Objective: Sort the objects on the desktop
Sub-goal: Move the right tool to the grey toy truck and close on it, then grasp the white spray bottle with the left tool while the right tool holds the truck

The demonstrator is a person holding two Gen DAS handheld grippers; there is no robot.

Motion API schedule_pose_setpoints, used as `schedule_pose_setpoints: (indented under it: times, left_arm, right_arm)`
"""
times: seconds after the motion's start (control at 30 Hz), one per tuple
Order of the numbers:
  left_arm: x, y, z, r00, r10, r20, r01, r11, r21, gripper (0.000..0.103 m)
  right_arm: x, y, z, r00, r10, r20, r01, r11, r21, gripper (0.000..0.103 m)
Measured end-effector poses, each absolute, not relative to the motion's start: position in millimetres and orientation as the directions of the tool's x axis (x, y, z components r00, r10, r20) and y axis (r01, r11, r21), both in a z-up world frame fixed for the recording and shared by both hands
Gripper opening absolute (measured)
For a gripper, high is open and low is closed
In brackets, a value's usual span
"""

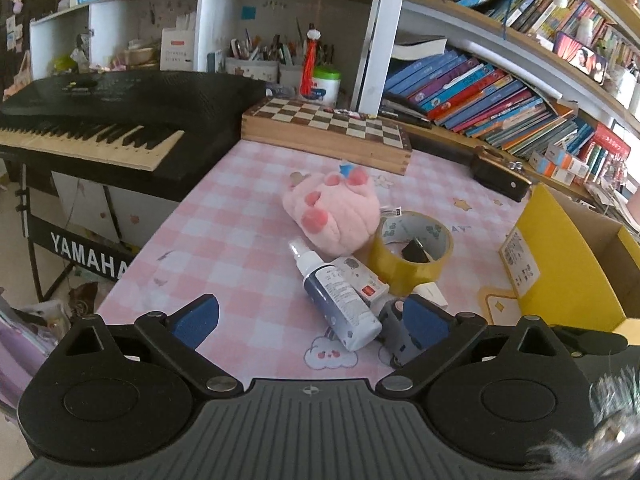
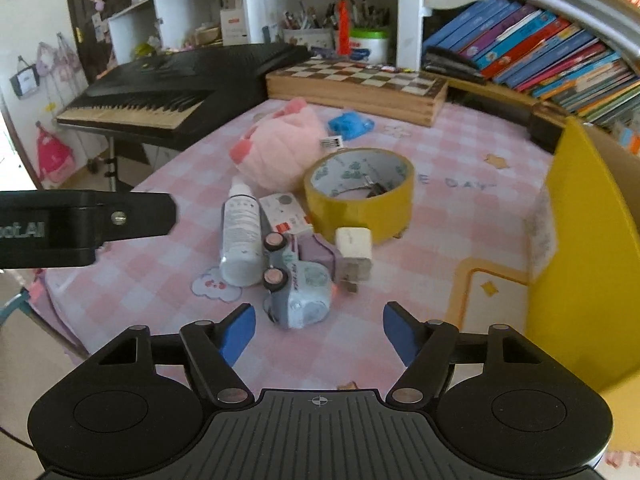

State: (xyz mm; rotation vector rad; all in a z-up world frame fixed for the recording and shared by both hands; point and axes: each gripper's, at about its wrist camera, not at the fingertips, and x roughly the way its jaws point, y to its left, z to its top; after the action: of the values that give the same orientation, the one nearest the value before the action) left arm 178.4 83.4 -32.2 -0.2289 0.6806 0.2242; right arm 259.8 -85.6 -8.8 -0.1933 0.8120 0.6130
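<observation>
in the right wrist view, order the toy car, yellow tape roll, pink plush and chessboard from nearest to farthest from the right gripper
1. toy car: just ahead of the open right gripper, lying on its side.
2. yellow tape roll: mid-table, slightly right.
3. pink plush: behind the roll, to the left.
4. chessboard: at the table's far edge, below the shelves.

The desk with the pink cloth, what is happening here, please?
A person holds a gripper in each hand over a cluttered desk and is sorting it. Neither gripper holds anything. The right gripper is open and points at a toy car lying on its side. Beside the car lie a spray bottle, a white charger, a roll of yellow tape and a pink plush toy. The left gripper is open too, near the bottle. A yellow box stands at the right.
</observation>
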Motion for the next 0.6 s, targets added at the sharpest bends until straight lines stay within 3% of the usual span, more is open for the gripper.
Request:
schedule_pose_setpoints:
  times: [0.2, 0.3, 0.53, 0.6]
  left_arm:
    - [209, 89, -46, 0.718, 0.094, -0.690, -0.294, 0.939, -0.177, 0.080]
    - [224, 87, -54, 0.705, 0.075, -0.705, -0.290, 0.938, -0.190, 0.072]
    - [254, 81, -77, 0.659, 0.069, -0.749, -0.269, 0.951, -0.149, 0.050]
    - [252, 83, -77, 0.659, 0.075, -0.748, -0.272, 0.952, -0.143, 0.050]
  right_arm:
    - [272, -71, -16, 0.488, 0.448, -0.749, -0.635, 0.771, 0.048, 0.056]
    - [277, -69, -19, 0.472, 0.452, -0.757, -0.649, 0.760, 0.049, 0.041]
    - [273, -77, -18, 0.505, 0.426, -0.751, -0.662, 0.750, -0.020, 0.040]
    - [274, -79, -18, 0.499, 0.431, -0.752, -0.663, 0.749, -0.012, 0.040]
